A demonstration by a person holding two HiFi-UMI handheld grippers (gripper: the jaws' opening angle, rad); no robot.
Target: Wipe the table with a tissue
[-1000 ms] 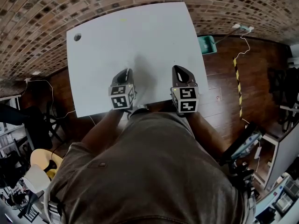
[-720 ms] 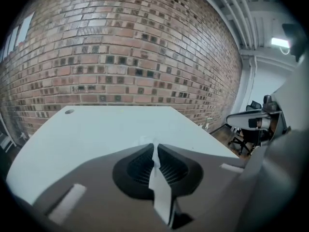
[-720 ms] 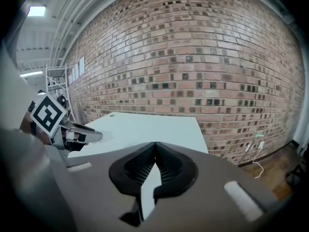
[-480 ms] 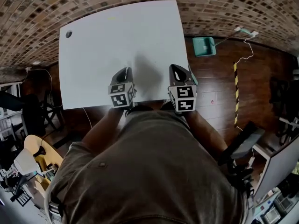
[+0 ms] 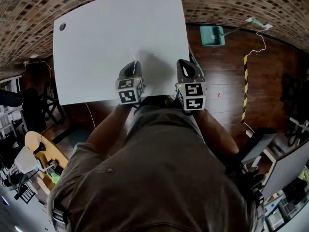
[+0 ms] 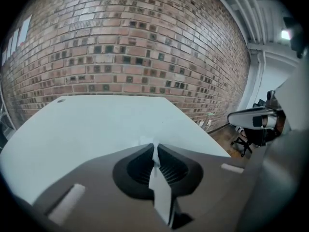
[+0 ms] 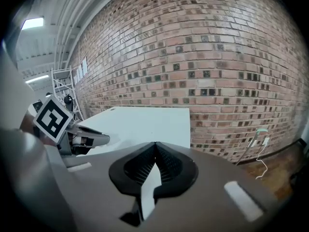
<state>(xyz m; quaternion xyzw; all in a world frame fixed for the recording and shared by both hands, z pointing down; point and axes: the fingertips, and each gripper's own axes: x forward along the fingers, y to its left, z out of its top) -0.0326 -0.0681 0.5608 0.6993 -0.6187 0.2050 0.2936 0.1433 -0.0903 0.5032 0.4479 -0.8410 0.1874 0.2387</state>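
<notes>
Above white table (image 5: 106, 37), near edge: left gripper (image 6: 154, 150) pinches tissue (image 6: 146, 141); right gripper (image 7: 155, 146) closed.

"How much of the tissue (image 6: 146, 141) shows?"
"Only a white scrap at the tips of the left gripper (image 6: 155, 146); the rest is hidden."
"The table's (image 5: 106, 47) near edge?"
"Partly covered by the person's torso (image 5: 159, 178)."

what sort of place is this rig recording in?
Probably a lab or workshop space, not a home: bare brick wall, a plain white table on wood floor marked with yellow-black hazard tape, and a loose cable trailing across it.
</notes>
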